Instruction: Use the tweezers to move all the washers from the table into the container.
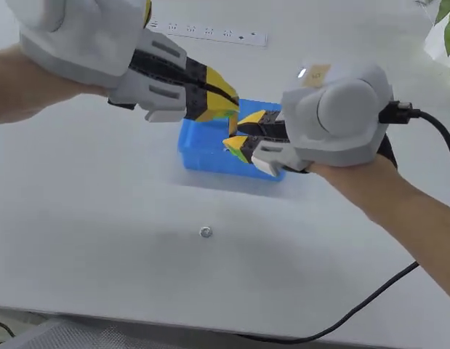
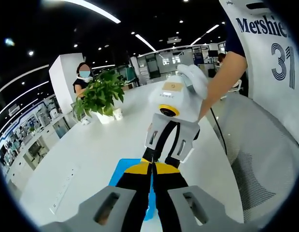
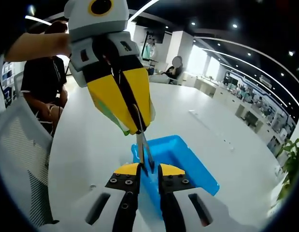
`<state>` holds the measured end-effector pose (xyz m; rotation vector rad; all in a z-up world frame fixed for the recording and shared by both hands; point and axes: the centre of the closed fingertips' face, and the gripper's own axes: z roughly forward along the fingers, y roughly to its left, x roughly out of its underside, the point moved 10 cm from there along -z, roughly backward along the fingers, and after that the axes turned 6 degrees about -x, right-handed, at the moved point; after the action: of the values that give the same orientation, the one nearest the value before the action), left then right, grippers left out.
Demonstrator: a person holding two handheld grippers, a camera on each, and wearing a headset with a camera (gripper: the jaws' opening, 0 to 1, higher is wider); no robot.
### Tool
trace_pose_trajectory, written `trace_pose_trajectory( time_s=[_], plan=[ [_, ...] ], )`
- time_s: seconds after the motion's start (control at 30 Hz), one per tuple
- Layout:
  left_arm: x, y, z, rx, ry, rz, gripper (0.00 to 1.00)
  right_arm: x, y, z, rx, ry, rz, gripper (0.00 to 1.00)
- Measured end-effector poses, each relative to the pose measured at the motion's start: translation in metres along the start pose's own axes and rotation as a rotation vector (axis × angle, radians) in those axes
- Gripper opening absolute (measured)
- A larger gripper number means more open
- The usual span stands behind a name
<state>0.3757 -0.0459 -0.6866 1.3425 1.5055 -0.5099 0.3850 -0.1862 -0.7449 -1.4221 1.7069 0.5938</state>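
Thin metal tweezers (image 3: 143,147) run between the two grippers, above a blue container (image 1: 203,149) on the white table (image 1: 101,218). My left gripper (image 3: 139,129) comes from above with its yellow jaws shut on the upper end of the tweezers. My right gripper (image 3: 149,170) is shut on their lower end. In the head view the left gripper (image 1: 232,107) and right gripper (image 1: 235,138) meet tip to tip over the container. One small washer (image 1: 205,232) lies on the table in front of the container. The container's inside is mostly hidden by the jaws.
A white power strip (image 1: 210,33) lies at the table's far edge. A black cable (image 1: 370,305) trails from the right gripper across the near right of the table. A potted plant (image 2: 98,94) stands far off, and people stand in the background.
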Motion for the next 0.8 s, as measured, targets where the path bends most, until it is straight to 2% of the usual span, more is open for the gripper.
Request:
trace_pose_trajectory(
  time_s=[0.23,0.5,0.73,0.8],
  plan=[
    [0.006,-0.029,-0.006,0.009,0.009,-0.037,0.05,0.009,0.021,0.001,-0.037,0.019,0.012,0.15],
    [0.011,-0.051,-0.014,0.010,0.014,-0.075,0.05,0.016,0.044,0.004,-0.084,0.029,0.028,0.16],
    [0.018,-0.072,-0.023,0.043,0.025,-0.110,0.05,0.023,0.067,0.008,-0.147,0.036,0.018,0.16],
    [0.021,-0.078,-0.022,0.054,0.033,-0.114,0.05,0.026,0.073,0.010,-0.157,0.054,0.003,0.16]
  ],
)
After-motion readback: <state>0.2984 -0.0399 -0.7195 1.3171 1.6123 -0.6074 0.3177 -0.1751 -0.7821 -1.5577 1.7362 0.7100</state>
